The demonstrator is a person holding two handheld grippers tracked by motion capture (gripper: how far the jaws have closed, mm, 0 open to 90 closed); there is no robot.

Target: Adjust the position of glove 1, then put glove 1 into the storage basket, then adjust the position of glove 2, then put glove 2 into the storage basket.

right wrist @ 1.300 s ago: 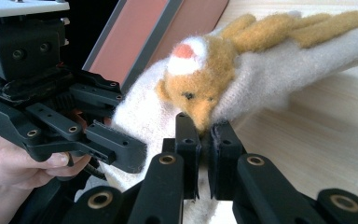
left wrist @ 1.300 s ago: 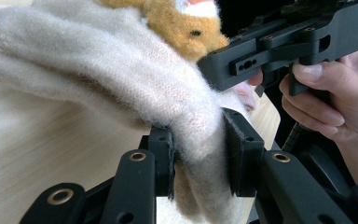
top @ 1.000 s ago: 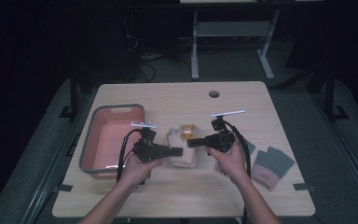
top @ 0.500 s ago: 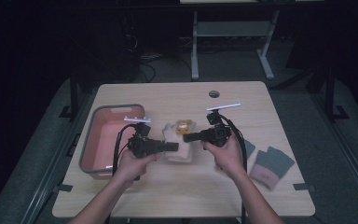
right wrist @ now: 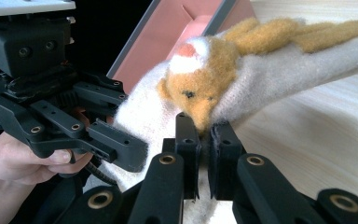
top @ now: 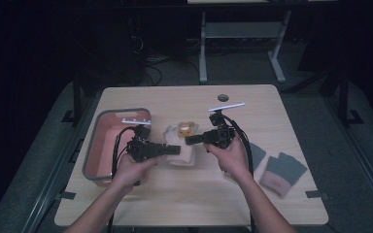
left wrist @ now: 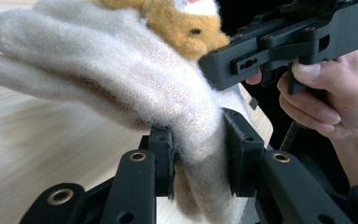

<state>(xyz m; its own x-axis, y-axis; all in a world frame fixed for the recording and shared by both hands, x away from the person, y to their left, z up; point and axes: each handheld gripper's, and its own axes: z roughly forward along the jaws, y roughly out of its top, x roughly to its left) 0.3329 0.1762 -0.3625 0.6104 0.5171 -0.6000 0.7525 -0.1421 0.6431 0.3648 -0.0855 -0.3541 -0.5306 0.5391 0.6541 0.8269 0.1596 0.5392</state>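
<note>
The cream glove (top: 180, 148), a fuzzy knitted one with an orange plush animal face (right wrist: 196, 88) on it, is held off the wooden table (top: 189, 199) between the two grippers, just to the right of the pink bin (top: 108, 145). The left gripper (left wrist: 199, 158) is clamped on the cream knit at one end, the wool bunched between its pads, and the right gripper (right wrist: 204, 140) is pinched tight on the glove just under the plush face. In the high view the left gripper (top: 175, 150) comes at the glove from the bin's side and the right gripper (top: 190, 140) from the side away from the bin, so their tips nearly meet and the glove's long axis runs across them, fingers trailing toward the table's far side. The left hand is the nearer one to the bin, whose open mouth lies close beside it, so a short carry in that direction looks unobstructed. Well to the right of the bin, past the right hand, two grey gloves (top: 277, 172) with pinkish cuffs lie flat near the table's right edge. Bare tabletop stretches in front of the bin and behind the glove, giving room either way.
</note>
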